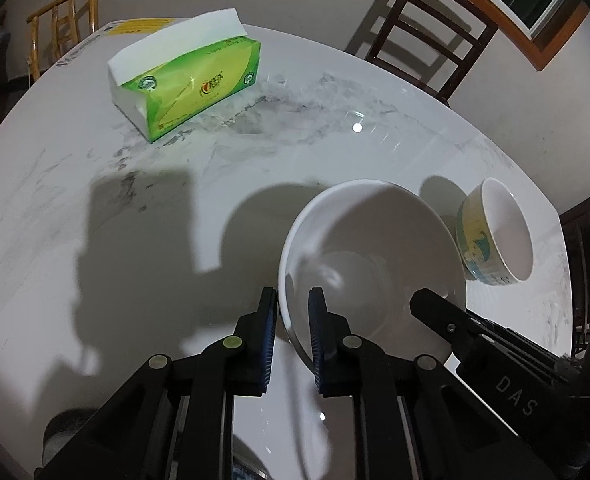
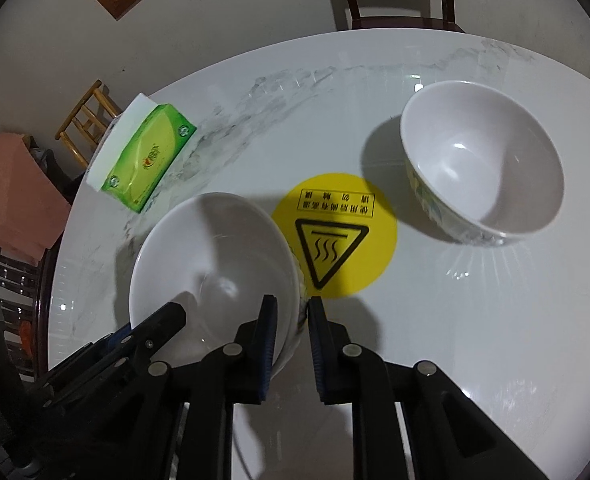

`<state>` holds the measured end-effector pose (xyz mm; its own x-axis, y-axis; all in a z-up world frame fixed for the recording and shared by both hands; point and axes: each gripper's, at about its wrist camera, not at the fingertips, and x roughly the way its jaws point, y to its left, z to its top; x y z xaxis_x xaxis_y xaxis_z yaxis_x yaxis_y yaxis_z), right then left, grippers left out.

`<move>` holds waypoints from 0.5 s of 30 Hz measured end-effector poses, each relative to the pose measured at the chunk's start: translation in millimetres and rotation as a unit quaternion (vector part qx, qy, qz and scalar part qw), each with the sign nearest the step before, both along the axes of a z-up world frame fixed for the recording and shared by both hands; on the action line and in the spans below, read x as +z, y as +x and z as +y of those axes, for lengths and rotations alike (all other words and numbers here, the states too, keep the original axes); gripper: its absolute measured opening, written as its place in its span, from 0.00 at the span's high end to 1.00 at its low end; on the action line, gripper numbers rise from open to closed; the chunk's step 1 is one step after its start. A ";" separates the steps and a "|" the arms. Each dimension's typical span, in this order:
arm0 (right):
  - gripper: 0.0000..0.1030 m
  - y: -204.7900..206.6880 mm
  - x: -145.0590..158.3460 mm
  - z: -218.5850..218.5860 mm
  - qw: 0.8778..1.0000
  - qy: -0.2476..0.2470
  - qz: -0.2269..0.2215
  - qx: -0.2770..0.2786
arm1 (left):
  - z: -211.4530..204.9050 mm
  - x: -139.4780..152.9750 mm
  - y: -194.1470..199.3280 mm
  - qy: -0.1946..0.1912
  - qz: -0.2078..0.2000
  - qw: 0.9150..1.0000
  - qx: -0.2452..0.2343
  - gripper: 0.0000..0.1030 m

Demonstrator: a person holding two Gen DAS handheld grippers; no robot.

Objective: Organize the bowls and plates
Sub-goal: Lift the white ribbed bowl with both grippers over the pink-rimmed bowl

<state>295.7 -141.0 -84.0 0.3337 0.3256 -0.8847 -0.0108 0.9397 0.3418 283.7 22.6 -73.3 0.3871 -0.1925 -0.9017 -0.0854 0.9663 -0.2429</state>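
Glossy white bowl (image 1: 375,248); glossy marbled tabletop (image 1: 95,168); shiny plastic-wrapped tissue pack (image 1: 191,88).

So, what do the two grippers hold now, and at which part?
Both hold the same white bowl by its rim. The left gripper has its jaws shut on the near left rim, one inside and one outside; the right gripper clamps the opposite rim.

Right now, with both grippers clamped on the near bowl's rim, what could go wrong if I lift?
1. The left gripper and right gripper pinch opposite sides of the white bowl by its thin, glossy rim; uneven lifting could tilt it or let it slip.
2. The patterned bowl stands close by on the right; a swing that way could knock it.
3. The table is hard and smooth, so a dropped bowl could chip or slide.
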 end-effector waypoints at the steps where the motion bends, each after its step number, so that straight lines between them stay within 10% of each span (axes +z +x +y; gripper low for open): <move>1: 0.84 -3.4 2.2 0.2 1.000 0.000 -0.001 0.002 | 0.6 3.5 -4.8 0.002 -0.001 1.000 0.000 0.88; 15: 0.84 -59.2 41.5 6.4 0.999 0.015 -0.023 0.018 | 6.9 43.6 -62.0 0.014 -0.024 1.000 0.007 0.88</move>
<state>236.5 -134.6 -42.5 0.3613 0.3643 -0.8583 -0.0599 0.9277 0.3685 221.6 29.5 -29.8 0.4328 -0.1626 -0.8867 -0.0875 0.9714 -0.2208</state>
